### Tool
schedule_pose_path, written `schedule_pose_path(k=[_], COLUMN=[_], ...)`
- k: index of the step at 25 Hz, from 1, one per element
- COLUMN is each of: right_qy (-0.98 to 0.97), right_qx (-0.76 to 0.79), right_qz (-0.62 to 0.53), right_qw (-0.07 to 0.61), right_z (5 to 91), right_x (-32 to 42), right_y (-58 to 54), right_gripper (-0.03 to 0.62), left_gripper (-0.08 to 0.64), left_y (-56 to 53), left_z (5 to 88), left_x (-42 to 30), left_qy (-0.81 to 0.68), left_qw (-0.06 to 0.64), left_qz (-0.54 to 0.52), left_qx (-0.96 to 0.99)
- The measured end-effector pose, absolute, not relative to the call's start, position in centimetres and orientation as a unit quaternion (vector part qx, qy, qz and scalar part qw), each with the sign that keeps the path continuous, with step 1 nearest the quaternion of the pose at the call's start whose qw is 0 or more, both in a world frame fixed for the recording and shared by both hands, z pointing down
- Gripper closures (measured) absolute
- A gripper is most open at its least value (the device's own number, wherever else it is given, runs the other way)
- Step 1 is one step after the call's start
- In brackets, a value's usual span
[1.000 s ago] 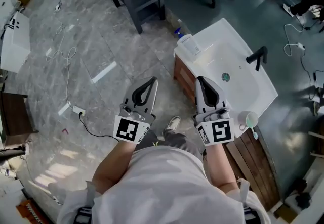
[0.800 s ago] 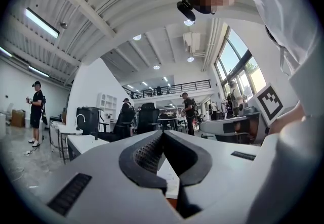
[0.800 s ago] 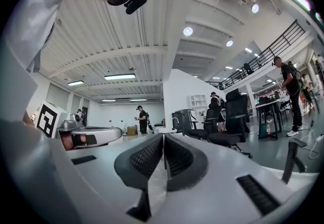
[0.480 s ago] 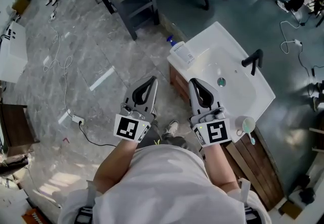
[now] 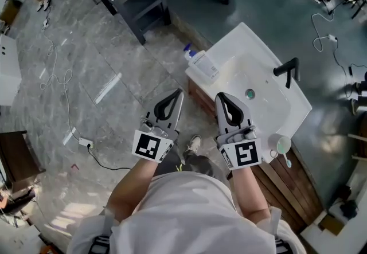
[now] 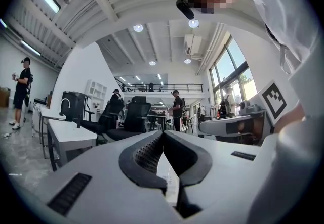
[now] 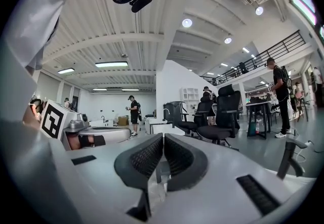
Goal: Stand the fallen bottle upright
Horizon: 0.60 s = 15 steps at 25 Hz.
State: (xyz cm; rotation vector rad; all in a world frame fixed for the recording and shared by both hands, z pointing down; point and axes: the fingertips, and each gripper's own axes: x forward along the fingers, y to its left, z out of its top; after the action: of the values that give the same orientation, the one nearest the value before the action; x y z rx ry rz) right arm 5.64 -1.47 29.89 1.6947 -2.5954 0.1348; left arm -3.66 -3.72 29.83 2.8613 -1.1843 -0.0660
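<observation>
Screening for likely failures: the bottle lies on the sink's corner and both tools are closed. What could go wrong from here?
The bottle lies at a corner of the sink, its blue cap seemingly past the rim; a nudge might roll it onto the floor.
The left tool and right tool are shut and empty; unless one opens first, it may push the bottle.
The cup sits near the right forearm and could get bumped.
</observation>
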Motion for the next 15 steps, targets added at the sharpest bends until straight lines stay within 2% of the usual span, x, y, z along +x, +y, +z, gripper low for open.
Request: schedule_pose_path(k=[10,15], right_qy=[-0.825,-0.820], right_qx=[0.561,0.567], right_qz=[0.056,0.052], right_qw=[0.045,0.056], right_z=[32.6,33.9], right_x=[5.0,4.7], right_y=[-4.1,-5.7], right_gripper=[0.555,0.555], left_gripper=[0.540,0.489], left_y=[-7.8,-10.2], left_z=[34.8,38.1], left_x=[-3.1,-2.6], left_qy=[-0.338,-0.320], left_qw=[0.091,0.138], left_qz=[-0.005,-0.013], left_qx=[0.937,0.937])
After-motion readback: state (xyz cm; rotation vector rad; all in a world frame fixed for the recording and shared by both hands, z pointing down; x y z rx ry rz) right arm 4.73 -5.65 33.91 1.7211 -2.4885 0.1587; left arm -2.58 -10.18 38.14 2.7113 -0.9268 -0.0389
